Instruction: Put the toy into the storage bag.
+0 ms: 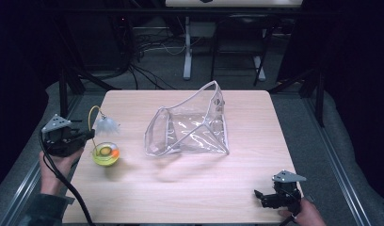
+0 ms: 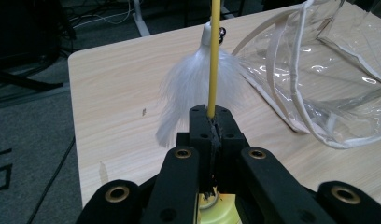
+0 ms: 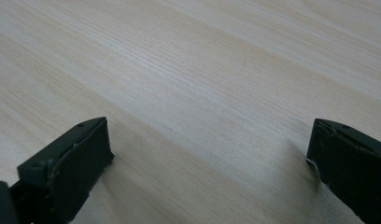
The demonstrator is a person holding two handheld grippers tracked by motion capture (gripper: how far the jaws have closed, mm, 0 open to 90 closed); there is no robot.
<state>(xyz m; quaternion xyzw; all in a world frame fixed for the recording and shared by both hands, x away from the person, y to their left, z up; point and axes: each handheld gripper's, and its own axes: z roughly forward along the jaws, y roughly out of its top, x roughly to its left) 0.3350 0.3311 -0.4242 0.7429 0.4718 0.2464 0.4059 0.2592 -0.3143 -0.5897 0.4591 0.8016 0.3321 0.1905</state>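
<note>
Thin yellow wand [image 2: 213,56], fluffy white feather tuft [image 2: 191,88]; glossy clear pouch [image 1: 192,125]

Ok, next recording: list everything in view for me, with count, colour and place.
Cat toy: one, yellow-green base with an orange ball, yellow wand and white feather tuft; left side of the table.
Clear bag: one, transparent with white trim; table centre, standing open.
Table: one, light wood.
Desk frame: one, white legs; on the floor behind the table.
Left hand-held gripper: one, black; shut on the yellow wand.
Right hand-held gripper: one, black; open, low over the table's near right corner.
</note>
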